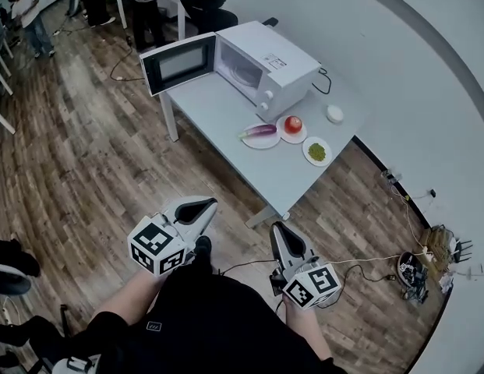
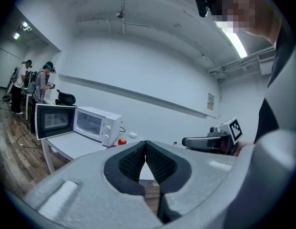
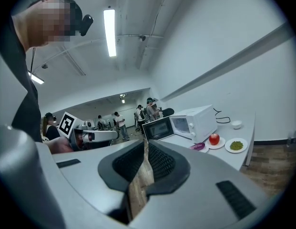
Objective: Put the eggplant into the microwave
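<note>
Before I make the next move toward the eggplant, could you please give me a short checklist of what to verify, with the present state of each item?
1. Microwave door open: ok.
2. Eggplant lying free on its plate, nothing on top of it: ok.
3. Left gripper empty: ok, jaws together with nothing between them.
4. Right gripper ready to grasp: not ok, jaws shut; open them first.
5. Grippers at the table: not ok, both are over the floor, short of it.
6. Inside of the microwave free: cannot tell.
</note>
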Tool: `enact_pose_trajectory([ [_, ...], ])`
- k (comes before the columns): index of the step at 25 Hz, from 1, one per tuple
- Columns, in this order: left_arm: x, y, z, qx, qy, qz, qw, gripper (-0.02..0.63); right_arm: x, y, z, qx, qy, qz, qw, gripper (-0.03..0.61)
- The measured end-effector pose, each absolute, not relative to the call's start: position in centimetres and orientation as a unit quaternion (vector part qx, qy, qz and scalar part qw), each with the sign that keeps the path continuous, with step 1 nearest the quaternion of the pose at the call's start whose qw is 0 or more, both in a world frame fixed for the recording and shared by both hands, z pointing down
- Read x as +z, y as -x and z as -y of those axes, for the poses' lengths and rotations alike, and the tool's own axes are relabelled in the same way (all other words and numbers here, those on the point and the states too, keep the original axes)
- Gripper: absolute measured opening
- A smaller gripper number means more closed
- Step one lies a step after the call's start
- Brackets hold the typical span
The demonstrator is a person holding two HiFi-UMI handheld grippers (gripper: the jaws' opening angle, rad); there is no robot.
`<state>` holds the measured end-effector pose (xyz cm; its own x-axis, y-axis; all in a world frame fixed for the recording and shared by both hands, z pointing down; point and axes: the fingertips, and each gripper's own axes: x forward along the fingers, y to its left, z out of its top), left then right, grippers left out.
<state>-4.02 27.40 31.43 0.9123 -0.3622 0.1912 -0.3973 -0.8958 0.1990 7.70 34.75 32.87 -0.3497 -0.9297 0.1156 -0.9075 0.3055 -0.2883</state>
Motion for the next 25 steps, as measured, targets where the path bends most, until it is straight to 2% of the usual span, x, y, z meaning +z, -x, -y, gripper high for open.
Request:
enact_pose_trajectory([
  [15, 31.8, 5.4, -13.9, 0.083, -0.972, 0.179, 0.125, 0.009, 32.6, -7.0, -20.3, -0.166, 0.584, -0.795, -0.001, 0.020],
  [25, 33.1, 3.2, -8.6, 0.079, -0.969, 0.187, 0.143, 0.009, 34.5, -8.8, -14.3, -0.179, 0.572, -0.800, -0.030, 0.020],
])
